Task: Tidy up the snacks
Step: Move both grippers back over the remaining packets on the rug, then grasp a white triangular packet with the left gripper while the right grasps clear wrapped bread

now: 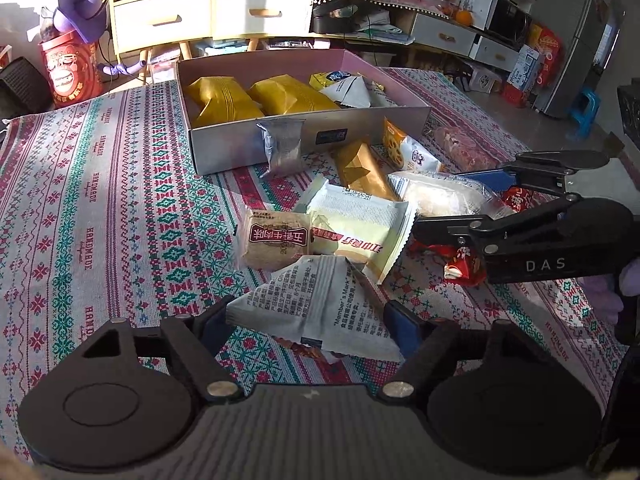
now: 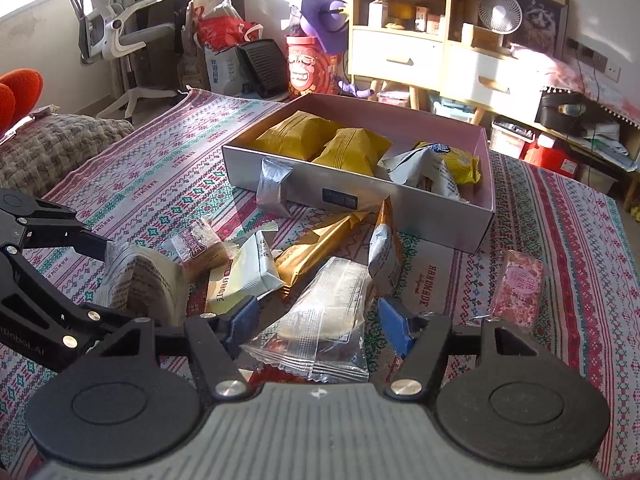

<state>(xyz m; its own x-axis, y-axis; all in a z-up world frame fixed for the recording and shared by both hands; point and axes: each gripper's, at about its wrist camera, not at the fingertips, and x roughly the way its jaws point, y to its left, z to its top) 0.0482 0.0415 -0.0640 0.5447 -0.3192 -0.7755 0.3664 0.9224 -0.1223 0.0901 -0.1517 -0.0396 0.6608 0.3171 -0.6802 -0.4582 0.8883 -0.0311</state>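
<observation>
On the left, our left gripper (image 1: 308, 320) has its blue pads on either side of a white triangular packet (image 1: 320, 304) printed with black text; the jaws stand wide, and we cannot tell whether the pads actually press on the wrapper. Just beyond it on the patterned cloth (image 1: 100, 200) covering the counter lie a small clear-wrapped cake with a dark red label (image 1: 276, 242) and a pale green packet (image 1: 356, 226), touching each other. Farther back stands the open box (image 1: 224, 148), holding two yellow packets (image 1: 256, 96) side by side plus a white triangular packet and a small yellow one toward its right end. A silver pouch (image 1: 282, 146) leans against the box's front wall. To the right of the pile, a gold bar wrapper (image 1: 362, 168) lies near the box, and beside it a clear packet with a pale cake (image 2: 324, 312) rests between the spread pads of our right gripper (image 2: 316, 320), which is open and not closed on it. Farthest right, a pink speckled packet (image 2: 518, 284) lies apart on the cloth.
</observation>
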